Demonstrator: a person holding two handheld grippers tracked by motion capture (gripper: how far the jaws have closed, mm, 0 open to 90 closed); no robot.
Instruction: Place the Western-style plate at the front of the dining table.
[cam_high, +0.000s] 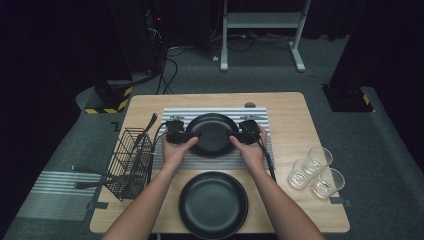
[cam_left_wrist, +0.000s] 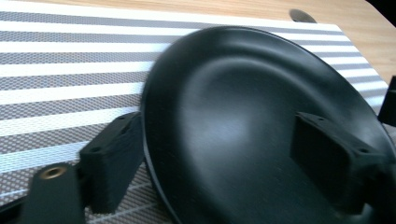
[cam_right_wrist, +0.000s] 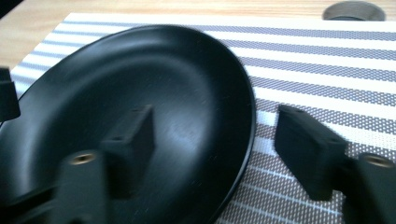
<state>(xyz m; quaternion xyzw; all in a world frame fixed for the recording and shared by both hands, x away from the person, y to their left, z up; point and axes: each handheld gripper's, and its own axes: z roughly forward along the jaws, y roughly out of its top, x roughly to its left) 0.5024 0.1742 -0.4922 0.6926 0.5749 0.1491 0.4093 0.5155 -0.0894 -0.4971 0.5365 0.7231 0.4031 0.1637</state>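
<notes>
A black plate (cam_high: 212, 134) lies on a grey-and-white striped placemat (cam_high: 260, 114) at the middle of the wooden table (cam_high: 295, 125). My left gripper (cam_high: 191, 136) is at the plate's left rim and my right gripper (cam_high: 235, 136) at its right rim. In the left gripper view the plate (cam_left_wrist: 243, 116) has its rim between the open jaws of the left gripper (cam_left_wrist: 219, 156), one jaw outside on the mat (cam_left_wrist: 70, 70), one over the dish. The right gripper (cam_right_wrist: 219, 144) straddles the plate (cam_right_wrist: 140, 93) the same way, pads clear of it.
A second black plate (cam_high: 213, 204) sits near the table's front edge. Three clear glasses (cam_high: 315, 172) stand at the right. A black wire basket (cam_high: 130, 160) with utensils hangs at the table's left edge. A round grommet hole (cam_high: 250, 105) lies behind the mat.
</notes>
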